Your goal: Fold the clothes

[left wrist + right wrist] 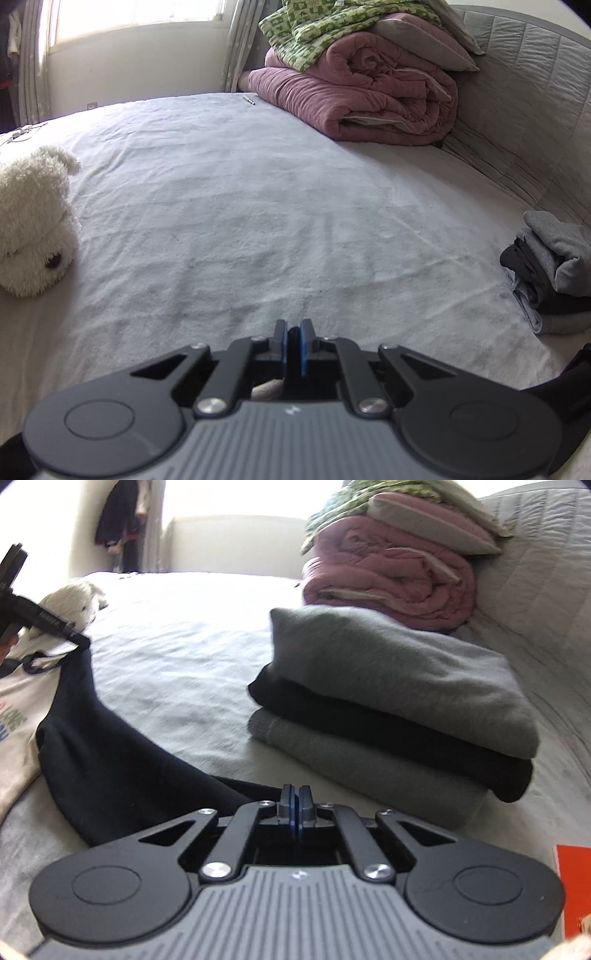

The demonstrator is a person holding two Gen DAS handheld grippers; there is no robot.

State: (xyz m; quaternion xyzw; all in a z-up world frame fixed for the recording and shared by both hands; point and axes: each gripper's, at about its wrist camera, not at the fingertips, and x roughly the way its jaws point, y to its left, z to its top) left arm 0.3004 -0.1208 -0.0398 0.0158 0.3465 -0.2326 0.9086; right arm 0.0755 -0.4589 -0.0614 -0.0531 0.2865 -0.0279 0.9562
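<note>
Both grippers, left (293,332) and right (295,805), pinch the limp navy shirt (110,760) beside the stack (391,716); best held by its hem.

Bedsheet (258,192) white. Plush dog (33,225) cream, black nose. Rolled quilt (362,99) dusty pink; blanket (314,26) on top green-and-white patterned. Headboard (524,92) grey, quilted. Folded stack (391,709): grey, black, grey. Held garment (110,753) navy with cream panel, coloured lettering. Gripper pads (305,347) blue.
</note>
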